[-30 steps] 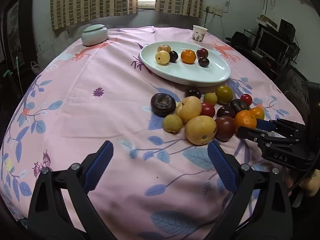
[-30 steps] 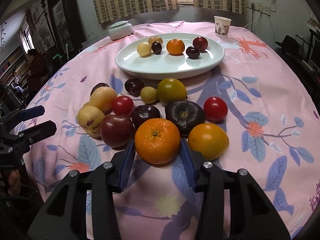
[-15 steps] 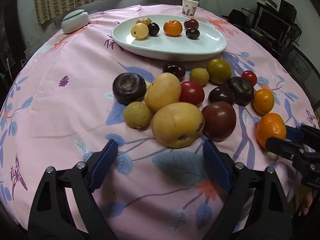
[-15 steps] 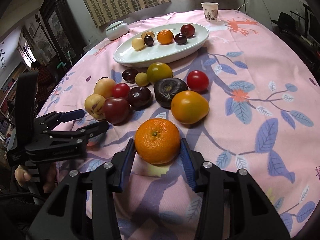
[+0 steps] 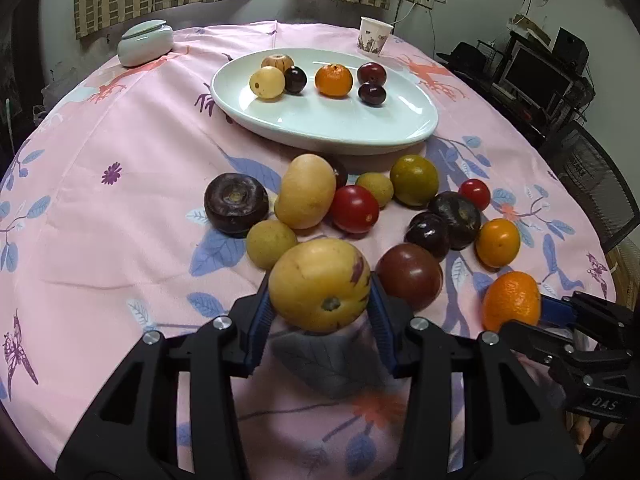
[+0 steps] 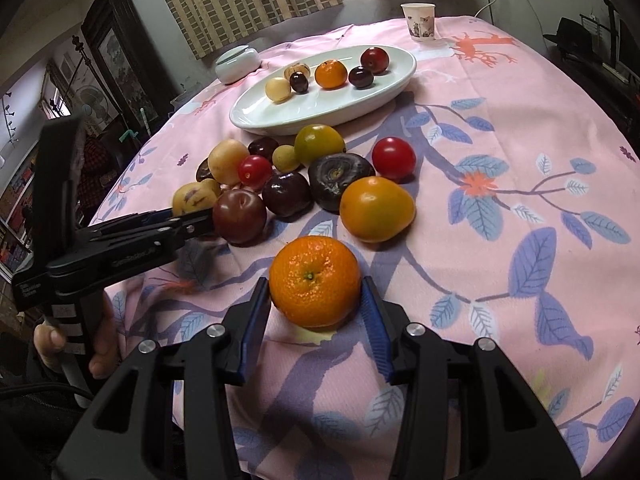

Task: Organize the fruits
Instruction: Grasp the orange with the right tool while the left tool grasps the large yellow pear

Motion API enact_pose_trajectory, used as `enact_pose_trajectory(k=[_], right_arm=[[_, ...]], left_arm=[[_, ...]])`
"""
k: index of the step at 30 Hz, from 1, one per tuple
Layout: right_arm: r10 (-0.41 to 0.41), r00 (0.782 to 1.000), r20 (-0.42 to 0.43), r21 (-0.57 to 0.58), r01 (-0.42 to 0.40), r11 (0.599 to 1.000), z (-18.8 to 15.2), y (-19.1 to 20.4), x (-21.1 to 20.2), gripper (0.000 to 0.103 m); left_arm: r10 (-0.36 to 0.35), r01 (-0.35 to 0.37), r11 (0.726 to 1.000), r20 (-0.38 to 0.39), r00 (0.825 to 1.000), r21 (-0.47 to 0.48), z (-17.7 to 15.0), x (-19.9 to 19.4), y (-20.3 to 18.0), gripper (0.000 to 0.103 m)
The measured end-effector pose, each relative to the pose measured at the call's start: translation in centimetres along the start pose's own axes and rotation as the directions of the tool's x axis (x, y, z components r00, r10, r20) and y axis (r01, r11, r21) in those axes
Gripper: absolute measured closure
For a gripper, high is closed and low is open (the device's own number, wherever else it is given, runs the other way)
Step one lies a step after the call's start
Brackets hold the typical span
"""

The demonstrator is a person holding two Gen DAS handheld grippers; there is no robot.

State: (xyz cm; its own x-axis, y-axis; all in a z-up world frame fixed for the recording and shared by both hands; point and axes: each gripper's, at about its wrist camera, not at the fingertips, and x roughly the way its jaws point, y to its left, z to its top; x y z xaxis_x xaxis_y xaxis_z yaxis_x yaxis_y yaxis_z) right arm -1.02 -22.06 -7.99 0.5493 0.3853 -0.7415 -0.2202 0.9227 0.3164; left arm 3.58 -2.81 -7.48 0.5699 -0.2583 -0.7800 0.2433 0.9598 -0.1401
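Note:
My left gripper is closing its jaws on a large yellow purple-streaked fruit at the near edge of the fruit pile. Both blue pads touch its sides. In the right wrist view the same fruit sits at the left gripper's tips. My right gripper is shut on an orange mandarin, held just over the cloth, apart from the pile. That mandarin also shows at lower right in the left wrist view. Farther back, the white oval plate holds several small fruits.
A pink flowered cloth covers the round table. A paper cup and a pale lidded bowl stand beyond the plate. A mesh chair and shelves with screens are off the right edge. A hand grips the left tool's handle.
The left gripper moved in on the yellow fruit and its wide jaws narrowed onto it. The right gripper drew the mandarin back out of the pile.

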Motion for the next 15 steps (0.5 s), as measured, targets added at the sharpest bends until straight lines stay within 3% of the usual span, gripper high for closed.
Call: enact_pose_trajectory(k=[15], right_arm=[[-0.007,0.999,0.034,-0.033,0.008,0.999,1.0,1.7,-0.7,0.060]], left_arm=[[-0.018,0.018,1.000,0.053,0.998,0.011,-0.5,-3.3,0.9,0.058]])
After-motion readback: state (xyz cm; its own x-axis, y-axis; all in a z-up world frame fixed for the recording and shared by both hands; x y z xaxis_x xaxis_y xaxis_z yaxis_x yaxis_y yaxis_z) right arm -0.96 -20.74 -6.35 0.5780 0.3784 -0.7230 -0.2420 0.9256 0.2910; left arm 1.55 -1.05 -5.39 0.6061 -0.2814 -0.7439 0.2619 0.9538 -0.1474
